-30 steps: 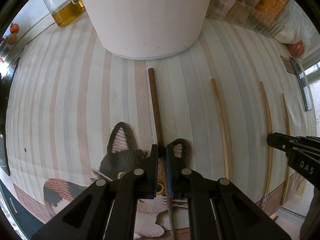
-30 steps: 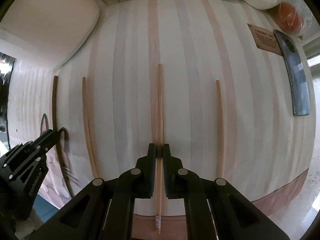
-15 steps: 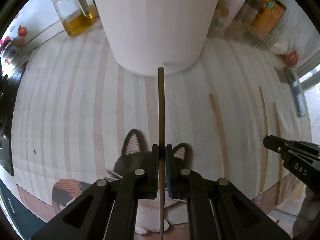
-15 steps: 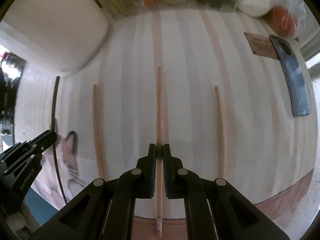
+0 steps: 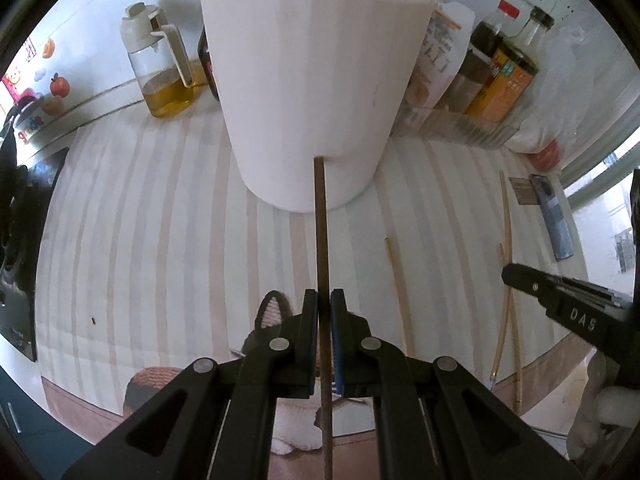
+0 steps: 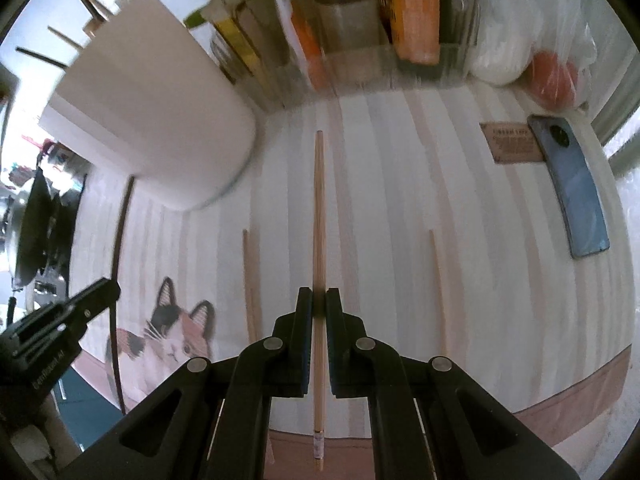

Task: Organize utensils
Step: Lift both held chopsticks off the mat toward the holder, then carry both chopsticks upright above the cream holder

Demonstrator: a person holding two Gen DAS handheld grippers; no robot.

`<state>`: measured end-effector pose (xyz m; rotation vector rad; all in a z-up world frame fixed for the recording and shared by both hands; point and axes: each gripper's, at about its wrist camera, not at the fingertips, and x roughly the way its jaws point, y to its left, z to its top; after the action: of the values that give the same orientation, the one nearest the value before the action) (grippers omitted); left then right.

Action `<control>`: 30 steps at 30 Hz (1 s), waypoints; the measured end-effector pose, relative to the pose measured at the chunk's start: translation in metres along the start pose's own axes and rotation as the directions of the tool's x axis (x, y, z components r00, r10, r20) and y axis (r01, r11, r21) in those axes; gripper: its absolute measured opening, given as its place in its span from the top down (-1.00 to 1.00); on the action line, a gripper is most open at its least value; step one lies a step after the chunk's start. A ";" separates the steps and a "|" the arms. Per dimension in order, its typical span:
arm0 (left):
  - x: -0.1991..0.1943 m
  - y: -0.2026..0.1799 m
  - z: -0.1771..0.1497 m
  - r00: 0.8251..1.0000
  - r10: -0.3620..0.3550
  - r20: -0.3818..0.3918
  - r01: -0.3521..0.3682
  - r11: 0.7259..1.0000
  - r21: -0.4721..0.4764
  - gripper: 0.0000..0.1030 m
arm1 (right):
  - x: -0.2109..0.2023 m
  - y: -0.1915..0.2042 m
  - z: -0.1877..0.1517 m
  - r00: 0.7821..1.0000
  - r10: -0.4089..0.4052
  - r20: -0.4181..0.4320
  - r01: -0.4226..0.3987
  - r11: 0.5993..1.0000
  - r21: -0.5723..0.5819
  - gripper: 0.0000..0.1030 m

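My left gripper [image 5: 324, 300] is shut on a dark brown chopstick [image 5: 321, 224] and holds it above the striped mat, tip toward the tall white utensil holder [image 5: 312, 80]. My right gripper [image 6: 319, 300] is shut on a light wooden chopstick [image 6: 319, 208] lifted off the mat. The holder [image 6: 152, 120] stands at the back left in the right wrist view, with several sticks poking from its top. Two light chopsticks lie on the mat [image 6: 251, 280] [image 6: 438, 280]. The left gripper [image 6: 60, 332] and its dark chopstick [image 6: 120, 240] show at the left of the right wrist view.
An oil jug [image 5: 160, 68] and sauce bottles [image 5: 500, 72] stand behind the holder. A phone [image 6: 572, 192] and a small card [image 6: 510, 142] lie at the mat's right. A bagged red item [image 6: 554, 76] is at the back right. The mat's cat print [image 6: 168, 336] is near the front.
Both grippers have lifted their chopsticks off the mat and risen, tilting upward; the holder's top and the bottles behind it have come into view.
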<state>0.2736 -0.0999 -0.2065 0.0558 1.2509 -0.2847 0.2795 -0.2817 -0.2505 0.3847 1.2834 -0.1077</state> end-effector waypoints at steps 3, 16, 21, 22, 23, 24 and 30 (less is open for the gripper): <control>-0.008 0.001 0.001 1.000 -0.004 0.016 0.004 1.000 0.002 0.93 | -0.014 -0.002 0.007 1.000 0.017 0.022 -0.017 1.000 -0.002 0.87; -0.043 0.012 -0.002 0.996 -0.036 0.083 0.039 0.999 -0.038 0.93 | -0.045 0.016 0.029 0.991 0.085 0.105 -0.081 0.996 -0.034 0.87; -0.062 0.021 -0.004 0.992 -0.047 0.119 0.055 0.996 -0.066 0.93 | -0.055 0.024 0.036 0.985 0.112 0.128 -0.106 0.993 -0.048 0.87; -0.069 0.023 -0.004 0.990 -0.045 0.134 0.055 0.996 -0.071 0.93 | -0.059 0.026 0.039 0.983 0.121 0.136 -0.115 0.992 -0.050 0.87; -0.074 0.025 -0.003 0.988 -0.045 0.146 0.057 0.996 -0.076 0.93 | -0.062 0.028 0.040 0.982 0.126 0.141 -0.120 0.991 -0.054 0.87; -0.080 0.026 -0.001 0.987 -0.047 0.157 0.060 0.995 -0.081 0.93 | -0.065 0.030 0.043 0.980 0.134 0.149 -0.127 0.990 -0.058 0.87; -0.114 0.038 0.023 0.965 -0.046 0.259 0.079 0.990 -0.117 0.93 | -0.092 0.048 0.058 0.962 0.185 0.202 -0.170 0.981 -0.089 0.87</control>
<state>0.2714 -0.0475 -0.0961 -0.1270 1.0120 -0.2580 0.3194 -0.2691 -0.1400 0.4142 1.0368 0.0485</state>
